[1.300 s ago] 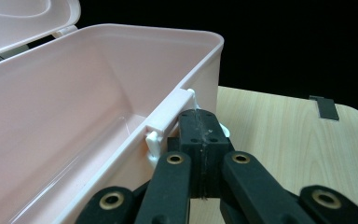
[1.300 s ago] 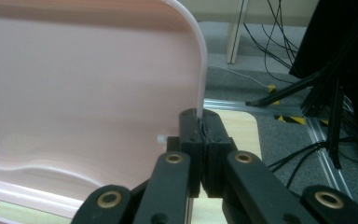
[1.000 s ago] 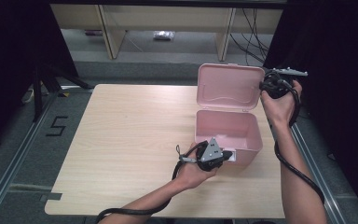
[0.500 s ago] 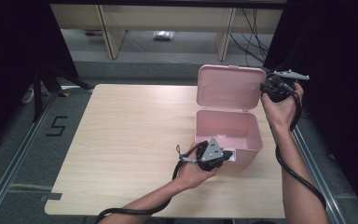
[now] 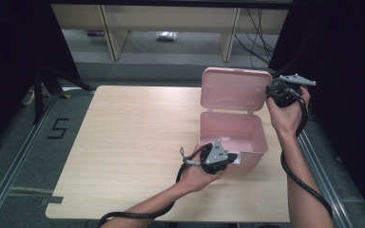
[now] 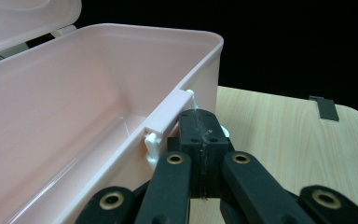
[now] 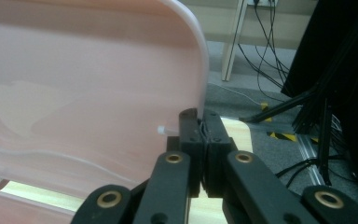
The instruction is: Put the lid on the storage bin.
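Note:
A pink plastic box [image 5: 209,135] stands on the right half of the table, and its lid [image 5: 235,90] is raised upright at the back. My left gripper [image 5: 234,158] lies along the box's front wall [image 6: 98,93], shut on the white latch [image 6: 152,141] under the rim; its tips [image 6: 200,122] sit right at that catch. My right gripper [image 5: 272,90] is up at the lid's right edge and its jaws [image 7: 204,116] are shut on the rim of the lid [image 7: 88,93]. The inside of the box looks bare.
The light wooden table [image 5: 123,142] spreads out left of the box. Its right edge [image 5: 309,156] runs close beside the box. Beyond the far edge are shelf legs and cables [image 5: 256,33] on the floor.

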The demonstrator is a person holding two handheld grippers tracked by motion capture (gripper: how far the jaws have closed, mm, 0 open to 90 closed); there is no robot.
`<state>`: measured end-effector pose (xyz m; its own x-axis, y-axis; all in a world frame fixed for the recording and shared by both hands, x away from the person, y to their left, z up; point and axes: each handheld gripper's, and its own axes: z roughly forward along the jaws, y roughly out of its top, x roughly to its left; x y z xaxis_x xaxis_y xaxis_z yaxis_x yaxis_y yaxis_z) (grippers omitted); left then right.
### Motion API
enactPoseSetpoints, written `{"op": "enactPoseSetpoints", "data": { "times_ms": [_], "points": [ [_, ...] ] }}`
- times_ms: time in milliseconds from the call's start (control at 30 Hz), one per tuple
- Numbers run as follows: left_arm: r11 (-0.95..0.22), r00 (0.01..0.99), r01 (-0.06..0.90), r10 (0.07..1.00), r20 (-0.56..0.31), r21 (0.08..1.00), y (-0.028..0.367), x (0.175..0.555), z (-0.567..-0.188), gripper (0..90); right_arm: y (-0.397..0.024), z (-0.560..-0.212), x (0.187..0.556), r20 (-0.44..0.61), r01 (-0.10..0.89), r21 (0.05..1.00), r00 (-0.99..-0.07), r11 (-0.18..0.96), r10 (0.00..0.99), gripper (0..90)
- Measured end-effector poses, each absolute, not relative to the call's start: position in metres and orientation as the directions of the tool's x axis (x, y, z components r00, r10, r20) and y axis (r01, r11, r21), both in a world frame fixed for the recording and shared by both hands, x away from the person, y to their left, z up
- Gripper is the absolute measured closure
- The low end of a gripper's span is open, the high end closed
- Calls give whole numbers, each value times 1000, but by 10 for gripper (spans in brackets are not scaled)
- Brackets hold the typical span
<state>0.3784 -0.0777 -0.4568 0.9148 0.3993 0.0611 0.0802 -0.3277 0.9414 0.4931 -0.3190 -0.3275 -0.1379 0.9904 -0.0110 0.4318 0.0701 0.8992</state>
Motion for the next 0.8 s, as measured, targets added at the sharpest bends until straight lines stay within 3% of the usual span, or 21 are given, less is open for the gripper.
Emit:
{"op": "enactPoseSetpoints", "data": {
  "times_ms": [800],
  "points": [
    [-328,915,83,398,58,941,-79,379,-457,900,-318,-331,478,-52,398,911,-138,103,989,897]
  ]
}}
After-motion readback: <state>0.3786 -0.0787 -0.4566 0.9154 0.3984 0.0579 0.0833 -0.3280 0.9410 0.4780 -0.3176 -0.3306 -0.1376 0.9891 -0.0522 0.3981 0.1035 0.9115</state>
